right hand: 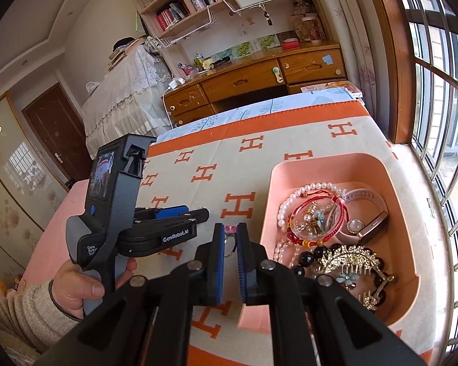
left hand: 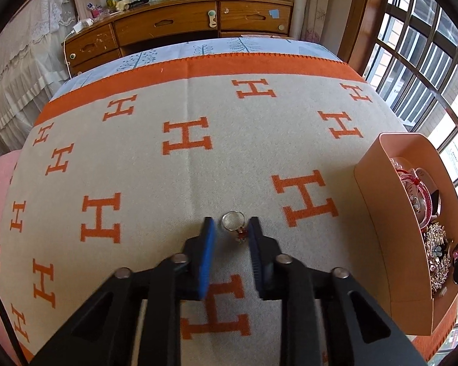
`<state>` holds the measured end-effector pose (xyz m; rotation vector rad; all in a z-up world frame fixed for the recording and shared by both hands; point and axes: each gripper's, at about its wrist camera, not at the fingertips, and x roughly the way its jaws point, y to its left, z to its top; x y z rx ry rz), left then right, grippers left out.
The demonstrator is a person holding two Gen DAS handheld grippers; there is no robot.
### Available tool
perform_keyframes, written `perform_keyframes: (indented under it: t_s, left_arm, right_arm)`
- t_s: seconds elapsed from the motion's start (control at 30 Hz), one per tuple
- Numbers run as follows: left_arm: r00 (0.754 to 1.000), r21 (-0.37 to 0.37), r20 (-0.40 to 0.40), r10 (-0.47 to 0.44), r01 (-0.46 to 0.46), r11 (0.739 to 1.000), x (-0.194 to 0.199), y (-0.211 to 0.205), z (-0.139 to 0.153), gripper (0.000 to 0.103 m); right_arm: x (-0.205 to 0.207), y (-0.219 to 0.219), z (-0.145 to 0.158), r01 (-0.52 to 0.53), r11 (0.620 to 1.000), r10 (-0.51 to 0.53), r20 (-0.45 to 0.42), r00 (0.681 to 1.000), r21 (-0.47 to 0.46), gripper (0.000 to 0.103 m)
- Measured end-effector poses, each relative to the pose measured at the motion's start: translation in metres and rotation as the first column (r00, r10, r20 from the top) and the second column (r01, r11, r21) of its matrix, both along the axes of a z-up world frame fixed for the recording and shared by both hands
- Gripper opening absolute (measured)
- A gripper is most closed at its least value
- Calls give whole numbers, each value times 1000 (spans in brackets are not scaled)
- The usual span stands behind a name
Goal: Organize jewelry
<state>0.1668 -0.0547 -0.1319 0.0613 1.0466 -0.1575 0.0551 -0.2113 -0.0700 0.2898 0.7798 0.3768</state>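
1. Left gripper (left hand: 228, 228) jaws apart, straddling a ring (left hand: 233, 221) with a red stone on the blanket (left hand: 168, 183) — not clamped yet.
2. Right gripper (right hand: 230, 235) jaws clamped on a second ring (right hand: 229, 242), just left of the pink box (right hand: 267, 213).
3. Judgement: lift over the box wall, release inside — clear of the bracelets (right hand: 311, 213). Open blanket to the left.

right claw (right hand: 230, 238) clamps ring (right hand: 230, 242) | pink tray (right hand: 320, 160) just right | left claw (right hand: 180, 213) beside
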Motion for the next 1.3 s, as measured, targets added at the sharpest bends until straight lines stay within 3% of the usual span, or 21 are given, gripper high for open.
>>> perform_keyframes:
  t_s: [0.2, 0.37, 0.67, 0.83, 1.0, 1.1, 1.23, 1.3]
  left_arm:
    - [1000, -45, 5, -7, 8, 999, -9, 2, 7, 6]
    - [995, -73, 66, -73, 77, 994, -23, -13, 38, 6]
    - [951, -88, 162, -263, 279, 956, -28, -75, 105, 6]
    - [934, -99, 138, -329, 343, 934, -12, -110, 115, 6]
    - [928, -126, 50, -370, 373, 919, 2, -134, 95, 7]
    - [922, -115, 20, -386, 385, 916, 7, -140, 83, 23]
    - [934, -122, 24, -355, 355, 927, 8, -133, 80, 56]
    - [941, -116, 44, -336, 339, 934, 6, -126, 83, 63]
  right_arm:
    - [-6, -21, -1, 48, 999, -48, 6, 999, 13, 8]
    - [-12, -43, 8, 109, 994, -109, 34, 993, 8, 8]
    - [-7, -76, 43, 195, 981, -192, 104, 976, -17, 8]
    - [14, -85, 53, 209, 977, -206, 71, 976, -32, 8]
    - [35, -90, 33, 195, 981, -195, -29, 980, 1, 8]
    - [46, -91, 21, 196, 980, -195, -85, 977, 11, 8]
    - [53, -91, 11, 209, 978, -205, -134, 970, 21, 9]
    - [53, -91, 12, 215, 976, -209, -138, 968, 26, 9]
